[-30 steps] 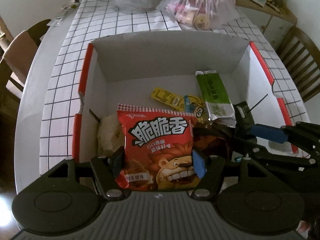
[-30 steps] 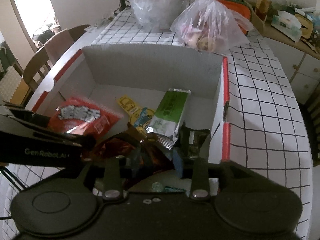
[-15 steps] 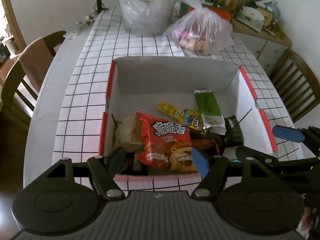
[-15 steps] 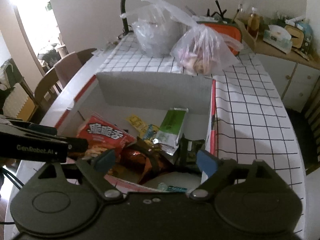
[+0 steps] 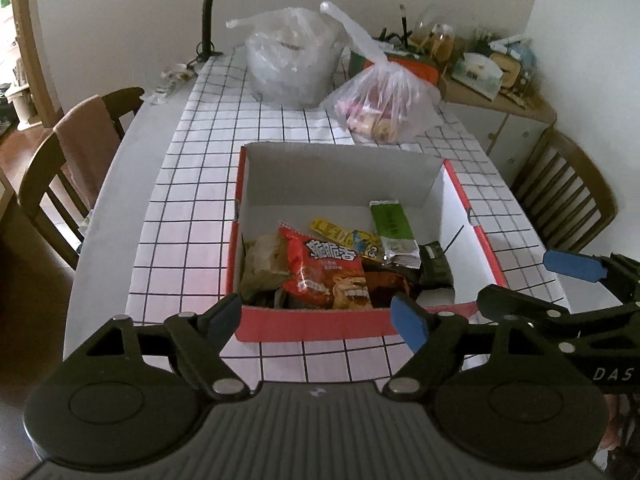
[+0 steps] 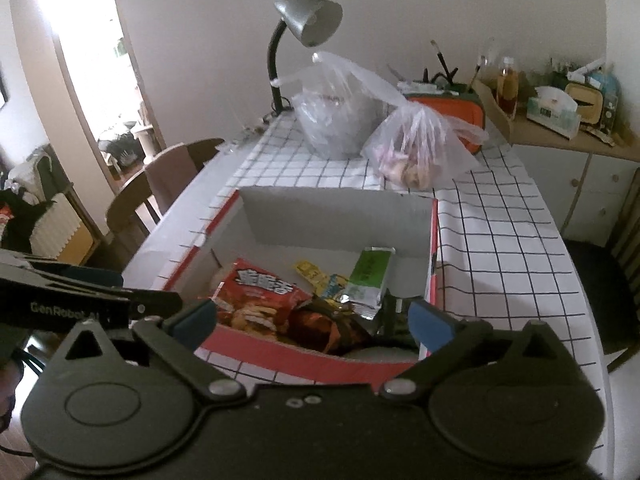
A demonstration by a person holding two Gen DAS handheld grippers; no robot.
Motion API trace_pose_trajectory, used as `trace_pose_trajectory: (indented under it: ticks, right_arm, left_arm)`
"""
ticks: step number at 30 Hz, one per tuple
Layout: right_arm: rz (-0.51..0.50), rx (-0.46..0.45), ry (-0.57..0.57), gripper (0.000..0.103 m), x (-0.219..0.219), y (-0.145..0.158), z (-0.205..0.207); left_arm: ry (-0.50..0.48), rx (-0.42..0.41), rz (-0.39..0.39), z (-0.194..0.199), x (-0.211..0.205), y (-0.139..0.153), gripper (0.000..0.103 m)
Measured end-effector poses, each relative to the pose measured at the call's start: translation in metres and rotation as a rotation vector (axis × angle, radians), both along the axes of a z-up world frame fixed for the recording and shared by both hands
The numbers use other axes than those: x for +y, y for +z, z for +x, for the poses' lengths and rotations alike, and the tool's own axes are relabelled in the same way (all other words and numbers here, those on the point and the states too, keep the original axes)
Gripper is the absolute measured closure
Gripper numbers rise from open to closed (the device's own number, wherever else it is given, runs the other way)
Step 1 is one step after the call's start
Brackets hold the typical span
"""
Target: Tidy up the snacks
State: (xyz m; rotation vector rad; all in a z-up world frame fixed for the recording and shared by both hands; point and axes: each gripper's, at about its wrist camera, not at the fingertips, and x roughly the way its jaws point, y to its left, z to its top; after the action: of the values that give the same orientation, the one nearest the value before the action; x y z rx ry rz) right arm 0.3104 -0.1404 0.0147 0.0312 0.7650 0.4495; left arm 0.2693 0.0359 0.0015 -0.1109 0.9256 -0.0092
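A white cardboard box with red rims (image 5: 400, 168) (image 6: 340, 216) stands on the checked tablecloth. Inside lie a red snack bag with a lion (image 5: 326, 268) (image 6: 260, 296), a green wrapped bar (image 5: 392, 232) (image 6: 368, 280), a yellow packet (image 5: 332, 234) (image 6: 308, 272), a dark brown bag (image 5: 390, 284) (image 6: 324, 324), a small dark green packet (image 5: 436, 266) and a pale bag (image 5: 264, 260). My left gripper (image 5: 316, 320) is open and empty, in front of the box's near wall. My right gripper (image 6: 316, 320) is open and empty, also back from the box.
Two clear plastic bags (image 5: 292, 64) (image 5: 384, 108) sit behind the box, with a desk lamp (image 6: 308, 20) and an orange case (image 6: 444, 108). Wooden chairs (image 5: 72, 160) (image 5: 568, 196) stand at both table sides. A cluttered sideboard (image 6: 560, 120) is at the far right.
Both grippers let go of their snack bags, opened, and pulled up and back out of the box. The red bag and dark brown bag now lie inside it.
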Motion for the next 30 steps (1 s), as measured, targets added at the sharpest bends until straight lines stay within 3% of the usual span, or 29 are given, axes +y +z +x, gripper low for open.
trace_pose_trajectory:
  ticks: [7,21,30]
  right_arm:
    - [0.033,-0.043,0.003,0.000,-0.005,0.015,-0.031]
    - [0.105,-0.077,-0.025,0.000,-0.018,0.028,-0.094]
    - [0.099,-0.119,-0.030,0.000,-0.015,0.037,-0.121]
  left_arm:
    - [0.008,-0.063,-0.017,-0.036,0.005,0.015,0.005]
    - [0.020,-0.115,-0.033,-0.103,0.013,0.023,0.001]
    - [0.023,-0.174,0.009,-0.139,0.007,0.037,0.001]
